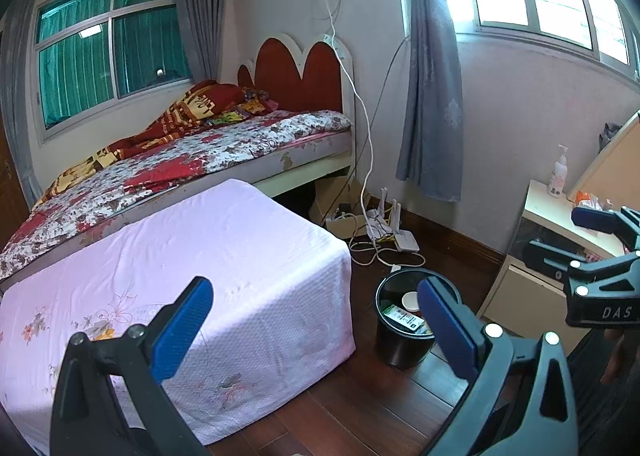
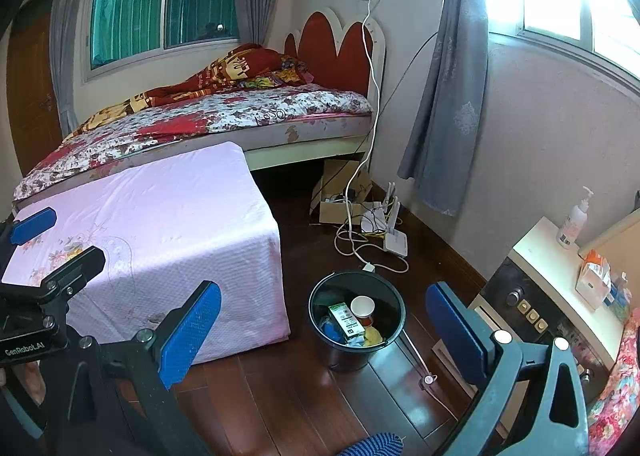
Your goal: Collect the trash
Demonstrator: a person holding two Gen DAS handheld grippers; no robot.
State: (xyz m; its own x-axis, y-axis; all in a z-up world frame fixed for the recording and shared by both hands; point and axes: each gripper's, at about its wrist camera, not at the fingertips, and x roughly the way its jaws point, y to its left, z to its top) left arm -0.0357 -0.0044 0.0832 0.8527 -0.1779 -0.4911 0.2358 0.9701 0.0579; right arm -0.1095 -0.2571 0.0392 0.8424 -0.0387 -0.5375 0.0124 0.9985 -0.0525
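Note:
A black trash bin [image 1: 400,352] [image 2: 344,360] stands on the dark wood floor beside a low block draped in a pink cloth [image 1: 200,256] [image 2: 160,224]. In it lie a paper cup [image 2: 362,306] [image 1: 411,301], a green and white carton [image 2: 346,320] [image 1: 404,318] and some blue and yellow scraps. My left gripper [image 1: 316,320] [image 2: 56,242] is open and empty over the cloth's right edge. My right gripper [image 2: 324,320] [image 1: 568,236] is open and empty, above and in front of the bin.
A bed [image 2: 240,112] sits behind the pink block. A white cable [image 2: 360,248], a router [image 2: 396,242] and a cardboard box [image 2: 340,208] clutter the floor by the wall. A cabinet [image 2: 536,252] at right carries a pump bottle [image 2: 574,224] and a tissue pack [image 2: 596,280].

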